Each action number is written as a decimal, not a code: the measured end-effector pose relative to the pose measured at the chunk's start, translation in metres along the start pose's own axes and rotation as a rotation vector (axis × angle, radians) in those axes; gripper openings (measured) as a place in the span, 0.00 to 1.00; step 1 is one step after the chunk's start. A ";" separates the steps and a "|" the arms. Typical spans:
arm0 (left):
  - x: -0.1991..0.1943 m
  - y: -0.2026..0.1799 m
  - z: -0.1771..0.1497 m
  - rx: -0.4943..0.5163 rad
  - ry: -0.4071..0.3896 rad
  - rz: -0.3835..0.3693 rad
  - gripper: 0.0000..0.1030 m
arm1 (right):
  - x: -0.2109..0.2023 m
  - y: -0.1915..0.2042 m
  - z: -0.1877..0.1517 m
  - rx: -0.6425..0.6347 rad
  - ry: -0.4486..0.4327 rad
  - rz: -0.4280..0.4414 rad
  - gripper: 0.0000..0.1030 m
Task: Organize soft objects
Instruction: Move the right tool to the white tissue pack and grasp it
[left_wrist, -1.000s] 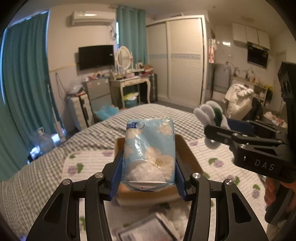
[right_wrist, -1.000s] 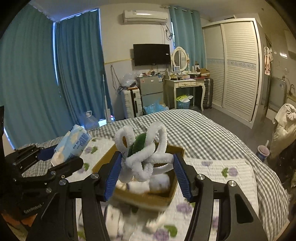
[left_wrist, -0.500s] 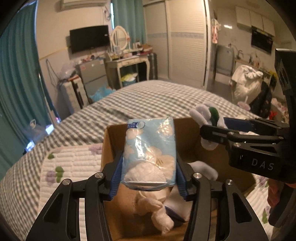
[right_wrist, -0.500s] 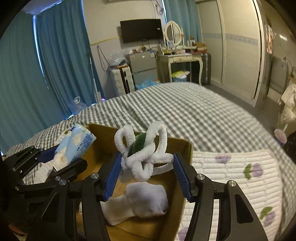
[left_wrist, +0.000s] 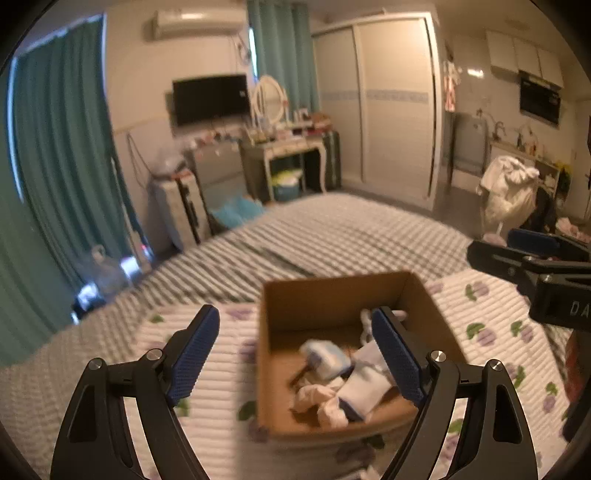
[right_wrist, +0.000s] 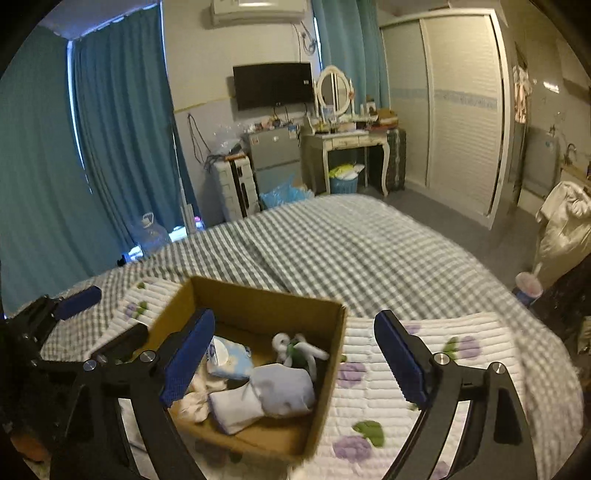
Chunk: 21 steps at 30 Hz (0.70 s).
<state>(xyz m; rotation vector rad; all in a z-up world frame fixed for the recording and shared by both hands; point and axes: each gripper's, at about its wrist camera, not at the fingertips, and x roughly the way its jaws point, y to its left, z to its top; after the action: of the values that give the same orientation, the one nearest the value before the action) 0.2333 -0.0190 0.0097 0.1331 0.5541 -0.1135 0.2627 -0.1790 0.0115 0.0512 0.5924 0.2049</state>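
— Both grippers are up over the bed (right_wrist: 354, 251) now. The left gripper (left_wrist: 295, 354) has its blue pads (left_wrist: 194, 350) spread wide, nothing between them.

— And the right one?

— Same story. The right gripper (right_wrist: 295, 358) has its jaws well apart and bare. From the left camera you only catch its side, off at the right edge.

— So where are the soft things?

— All down in the box (right_wrist: 258, 306), an open cardboard one sitting on the quilted flower mat (right_wrist: 424, 373) that lies on the checked bedspread. The tissue pack (right_wrist: 227, 358), light blue, lies toward the box's left side. Just beside it, toward the far right corner, is the fuzzy white loop toy (right_wrist: 295, 350) with its green middle.

— Anything else in there?

— A pale cloth bundle (right_wrist: 277, 395) at the near side, touching the toy's lower loops, and some white fabric (right_wrist: 195, 402) crumpled at the near left corner, half hidden behind the right gripper's left pad.

— Does the left camera agree?

— It's blurred, but yes: the box (left_wrist: 332, 291) sits between the left jaws, the tissue pack (left_wrist: 327, 360) near the middle, white cloth (left_wrist: 314, 397) heaped in front.

— And the room?

— Teal curtains (right_wrist: 122, 140), a wall television (right_wrist: 273, 85), a dressing table (right_wrist: 347, 140) with an oval mirror, and a white wardrobe (right_wrist: 461, 107).
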 end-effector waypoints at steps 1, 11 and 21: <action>-0.019 0.003 0.004 -0.003 -0.026 0.018 0.83 | -0.019 0.003 0.003 -0.006 -0.017 0.001 0.88; -0.150 0.030 -0.016 -0.051 -0.148 0.069 0.95 | -0.137 0.046 -0.032 -0.106 -0.042 0.028 1.00; -0.118 0.046 -0.119 -0.040 0.002 0.124 0.95 | -0.059 0.088 -0.140 -0.118 0.164 0.083 1.00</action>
<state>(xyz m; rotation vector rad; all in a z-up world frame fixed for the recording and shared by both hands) 0.0788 0.0534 -0.0233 0.1288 0.5480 0.0186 0.1208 -0.1065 -0.0626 -0.0560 0.7409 0.3269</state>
